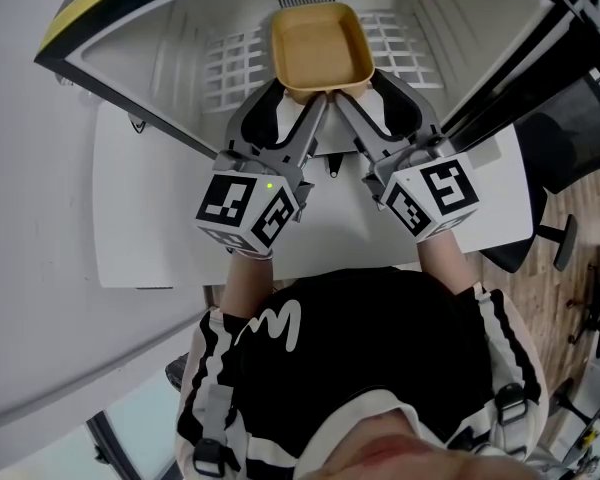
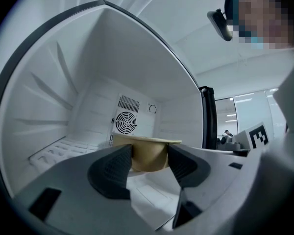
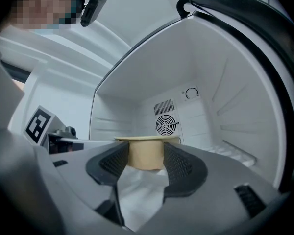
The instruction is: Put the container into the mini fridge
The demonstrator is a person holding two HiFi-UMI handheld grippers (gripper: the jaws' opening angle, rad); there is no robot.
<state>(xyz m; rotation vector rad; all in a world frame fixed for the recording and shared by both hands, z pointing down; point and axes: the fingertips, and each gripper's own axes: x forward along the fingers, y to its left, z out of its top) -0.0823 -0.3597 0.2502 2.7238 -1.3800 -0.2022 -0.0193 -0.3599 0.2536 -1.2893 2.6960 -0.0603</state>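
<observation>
A tan square container (image 1: pixel 320 50) hangs empty inside the open mini fridge (image 1: pixel 170 63), over its ribbed white shelf (image 1: pixel 230 63). Both grippers hold its near side. My left gripper (image 1: pixel 313 101) is shut on the near left corner and my right gripper (image 1: pixel 343 101) on the near right. In the left gripper view the container (image 2: pixel 146 153) sits between the dark ribbed pads (image 2: pixel 115 169) of the left gripper (image 2: pixel 147 164). The right gripper view shows the container (image 3: pixel 146 153) pinched likewise by the right gripper (image 3: pixel 146 164). A round fan (image 2: pixel 125 122) is on the fridge's back wall.
The fridge stands on a white table (image 1: pixel 160 238) and its dark-edged door (image 1: pixel 540 68) is swung open to the right. An office chair (image 1: pixel 560 158) stands on wooden flooring at the right. The person's torso fills the lower middle of the head view.
</observation>
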